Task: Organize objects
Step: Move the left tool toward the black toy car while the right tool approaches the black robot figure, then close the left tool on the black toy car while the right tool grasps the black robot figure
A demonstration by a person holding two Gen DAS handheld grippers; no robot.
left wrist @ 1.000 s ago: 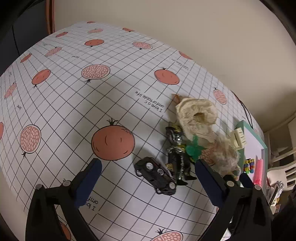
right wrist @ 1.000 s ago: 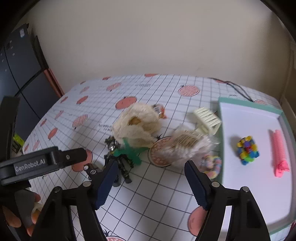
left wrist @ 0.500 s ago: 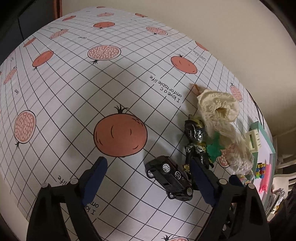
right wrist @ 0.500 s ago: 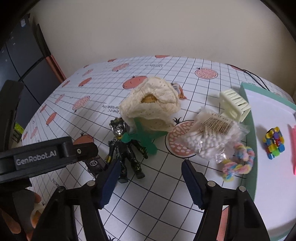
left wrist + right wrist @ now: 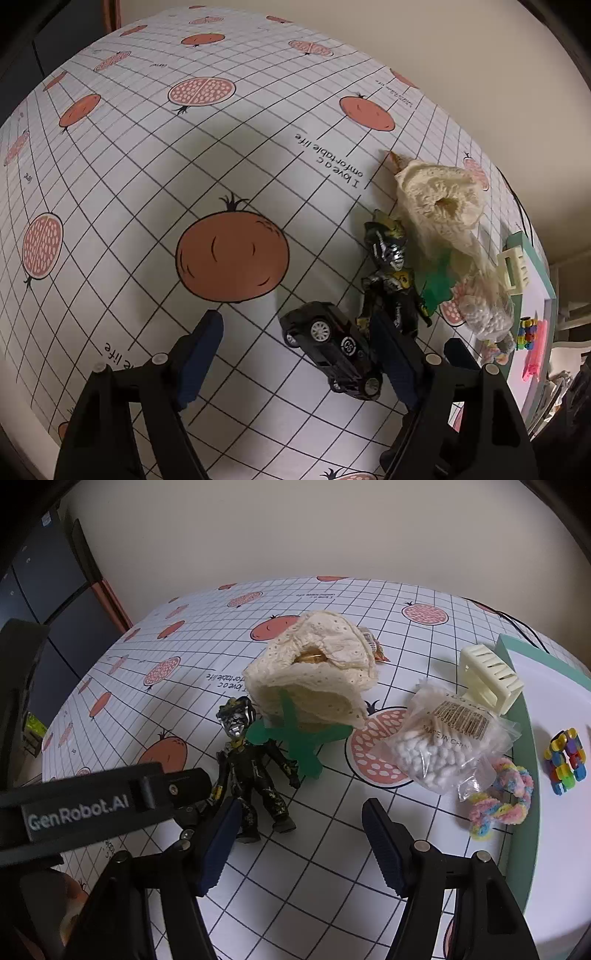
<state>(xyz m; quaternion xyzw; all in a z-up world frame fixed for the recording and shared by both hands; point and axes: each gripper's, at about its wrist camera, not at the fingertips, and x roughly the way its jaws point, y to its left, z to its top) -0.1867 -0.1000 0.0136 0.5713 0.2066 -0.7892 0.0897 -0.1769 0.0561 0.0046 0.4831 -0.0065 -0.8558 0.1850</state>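
A black toy car (image 5: 332, 347) lies on the tablecloth between the fingers of my open left gripper (image 5: 295, 321), close to the right finger. Just beyond it lies a black action figure (image 5: 388, 280) on its back. In the right wrist view the figure (image 5: 255, 771) is at the left fingertip of my open right gripper (image 5: 301, 808), which holds nothing. Behind it a cream crochet cloth (image 5: 314, 679) rests on a green star-shaped piece (image 5: 299, 738). A bag of cotton swabs (image 5: 443, 738) and a pastel fuzzy ring (image 5: 498, 801) lie to the right.
A teal-rimmed white tray (image 5: 521, 760) stands at the right with a colourful block chain (image 5: 565, 760) on it. A cream slotted clip (image 5: 487, 679) leans by its rim. A snack wrapper (image 5: 376, 650) sticks out behind the cloth. The left gripper's body (image 5: 92, 805) crosses the lower left.
Both grippers have come lower and closer to the pile. The left one now has the toy car between its fingers; the right one has neared the figure. Both stay open.
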